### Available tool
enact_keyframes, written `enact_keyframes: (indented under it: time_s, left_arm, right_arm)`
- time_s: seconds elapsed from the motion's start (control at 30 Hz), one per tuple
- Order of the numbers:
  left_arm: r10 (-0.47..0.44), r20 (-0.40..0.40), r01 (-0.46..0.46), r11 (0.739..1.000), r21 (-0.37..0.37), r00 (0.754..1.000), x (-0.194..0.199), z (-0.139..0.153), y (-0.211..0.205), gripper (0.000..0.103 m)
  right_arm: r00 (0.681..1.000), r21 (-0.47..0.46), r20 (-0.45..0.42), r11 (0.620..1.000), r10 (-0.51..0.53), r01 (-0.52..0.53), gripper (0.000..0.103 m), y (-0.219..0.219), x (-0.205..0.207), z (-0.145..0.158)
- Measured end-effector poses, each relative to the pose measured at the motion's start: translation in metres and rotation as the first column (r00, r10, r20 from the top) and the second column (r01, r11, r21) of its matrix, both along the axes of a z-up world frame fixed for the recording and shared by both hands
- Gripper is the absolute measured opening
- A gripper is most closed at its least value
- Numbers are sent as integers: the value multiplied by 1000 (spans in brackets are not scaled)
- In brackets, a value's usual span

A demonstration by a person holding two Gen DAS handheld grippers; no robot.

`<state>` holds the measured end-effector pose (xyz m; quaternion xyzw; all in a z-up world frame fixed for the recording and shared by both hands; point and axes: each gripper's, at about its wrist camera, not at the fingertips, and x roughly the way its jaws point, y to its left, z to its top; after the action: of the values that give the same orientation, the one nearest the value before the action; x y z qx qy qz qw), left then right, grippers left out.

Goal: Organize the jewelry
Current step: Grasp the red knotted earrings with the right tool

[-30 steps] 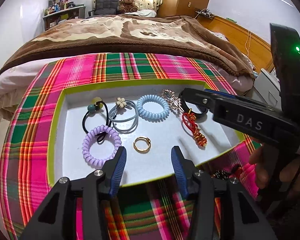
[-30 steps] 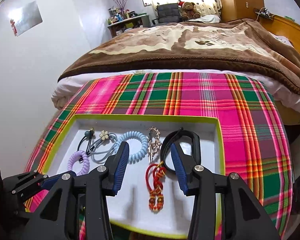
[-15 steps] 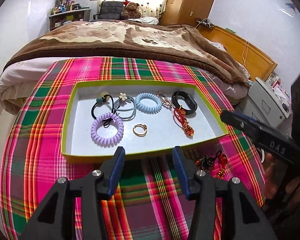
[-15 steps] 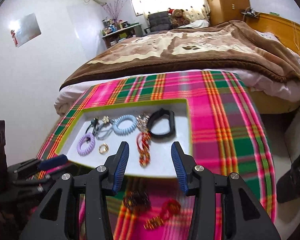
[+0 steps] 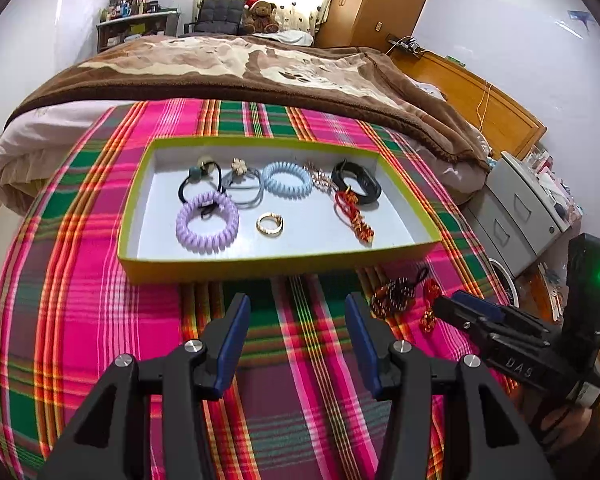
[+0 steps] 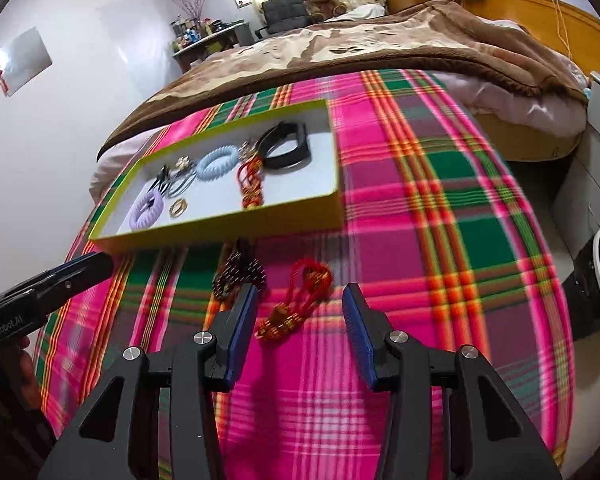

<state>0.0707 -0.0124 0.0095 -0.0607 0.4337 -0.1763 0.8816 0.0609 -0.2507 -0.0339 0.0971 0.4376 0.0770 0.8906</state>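
Observation:
A yellow-green tray (image 5: 260, 264) (image 6: 228, 228) with a white floor lies on the plaid cloth. It holds a purple coil tie (image 5: 207, 222), a blue coil tie (image 5: 287, 180), black and grey hair ties, a gold ring (image 5: 269, 224), a red knotted cord (image 5: 354, 216) and a black band (image 5: 356, 182). On the cloth before the tray lie a dark beaded bracelet (image 6: 240, 274) (image 5: 394, 294) and a red and gold cord bracelet (image 6: 296, 300). My right gripper (image 6: 298, 320) is open over the red cord bracelet. My left gripper (image 5: 296, 332) is open and empty, short of the tray.
The plaid cloth (image 5: 80, 320) covers a round table whose edge falls off on all sides. A bed with a brown blanket (image 5: 240, 68) stands behind. A grey drawer unit (image 5: 520, 216) stands at the right.
Both grippers have drawn back from over the tray toward the near side. The right one has come down over the two bracelets on the cloth. Both stay open.

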Motion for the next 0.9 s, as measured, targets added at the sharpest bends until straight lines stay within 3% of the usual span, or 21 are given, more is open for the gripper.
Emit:
enact_keyframes:
  time_s: [0.27, 0.67, 0.73, 0.8, 0.9]
  left_arm:
    - [-9, -8, 9, 1000, -9, 1000, -9, -3, 0, 51]
    - [-13, -17, 13, 1000, -12, 1000, -15, -4, 0, 51]
    - [-14, -20, 13, 1000, -10, 1000, -16, -5, -1, 51]
    - [-15, -22, 15, 1000, -9, 1000, -16, -5, -2, 51]
    - [-16, -23, 16, 1000, -3, 1000, -17, -5, -4, 51]
  right_arm:
    - [1000, -150, 1, 988, -31, 31, 45, 16, 4, -5]
    - [999, -183, 5, 983, -32, 33, 44, 18, -2, -8]
    - [999, -175, 8, 984, -31, 32, 41, 18, -3, -7]
    - [1000, -163, 7, 986, -23, 24, 28, 17, -4, -7]
    - [1000, -153, 5, 988, 1, 0, 18, 18, -7, -6]
